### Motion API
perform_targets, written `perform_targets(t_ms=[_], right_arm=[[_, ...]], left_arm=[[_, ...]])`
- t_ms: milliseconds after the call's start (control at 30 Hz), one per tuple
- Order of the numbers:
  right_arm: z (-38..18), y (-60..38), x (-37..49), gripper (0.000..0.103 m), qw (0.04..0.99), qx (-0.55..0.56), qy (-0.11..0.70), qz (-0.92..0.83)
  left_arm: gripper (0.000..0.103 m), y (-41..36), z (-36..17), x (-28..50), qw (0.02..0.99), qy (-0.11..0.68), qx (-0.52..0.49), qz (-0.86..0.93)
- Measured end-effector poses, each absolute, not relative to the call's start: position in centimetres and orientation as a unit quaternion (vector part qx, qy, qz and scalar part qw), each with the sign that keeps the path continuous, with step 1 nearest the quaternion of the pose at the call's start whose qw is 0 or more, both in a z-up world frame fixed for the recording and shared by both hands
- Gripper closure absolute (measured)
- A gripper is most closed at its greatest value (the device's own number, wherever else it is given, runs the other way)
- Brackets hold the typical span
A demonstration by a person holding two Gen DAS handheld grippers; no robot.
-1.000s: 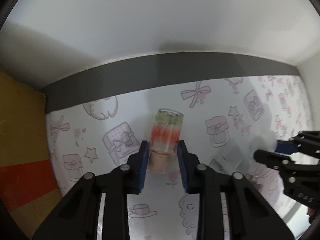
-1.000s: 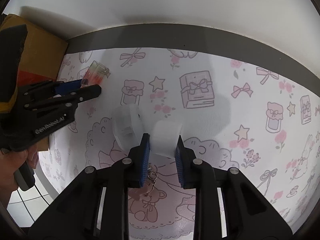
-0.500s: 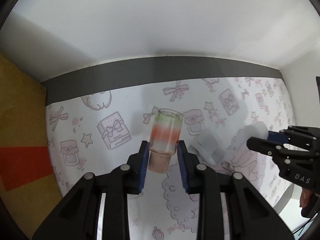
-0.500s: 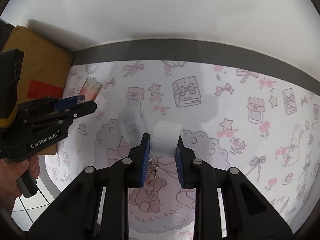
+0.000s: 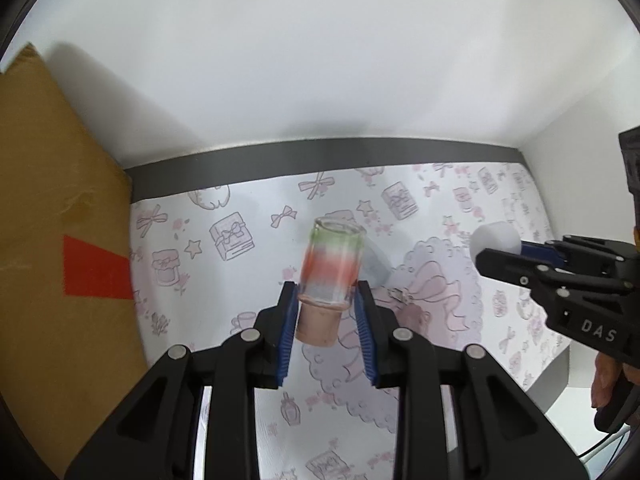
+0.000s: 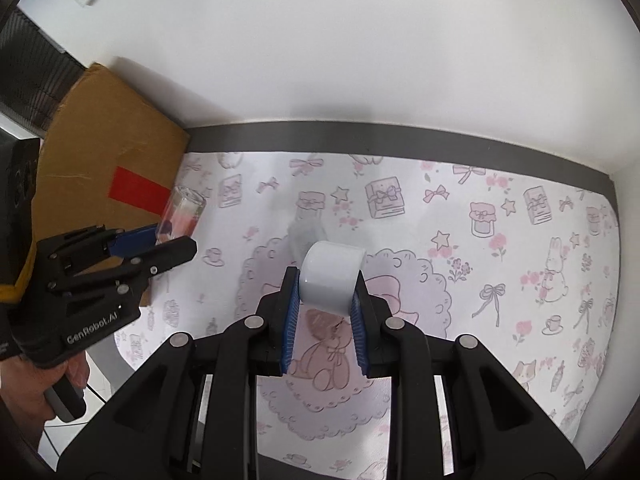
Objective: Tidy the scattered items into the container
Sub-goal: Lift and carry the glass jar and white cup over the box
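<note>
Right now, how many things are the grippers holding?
2. The left gripper holds a corked glass jar; the right gripper holds a white roll. Both are above the table.

Home tabletop, cartoon-print tablecloth [image 6: 500, 280], cardboard box [image 6: 112, 152]

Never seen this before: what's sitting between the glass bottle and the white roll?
A pale translucent object lies on the mat between the glass bottle and white roll; the left wrist view shows it, blurred.
</note>
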State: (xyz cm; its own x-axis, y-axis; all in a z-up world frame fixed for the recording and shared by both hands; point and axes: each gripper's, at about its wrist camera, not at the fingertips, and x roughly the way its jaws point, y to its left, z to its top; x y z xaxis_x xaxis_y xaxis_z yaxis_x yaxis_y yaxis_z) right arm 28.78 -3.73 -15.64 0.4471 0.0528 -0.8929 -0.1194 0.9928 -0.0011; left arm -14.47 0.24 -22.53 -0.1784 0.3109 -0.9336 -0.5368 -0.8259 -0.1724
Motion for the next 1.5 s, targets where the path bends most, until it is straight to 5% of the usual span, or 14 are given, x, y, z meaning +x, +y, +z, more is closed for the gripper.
perform_targets(t_ms=[1500], right_arm=[[-6.3,18.6,14.6,0.078,0.835,-0.272,0.311,0.364]], left_arm=[[0.075,-17.9,-7.2,-9.4,0.177,-0.038,-0.45,0.875]])
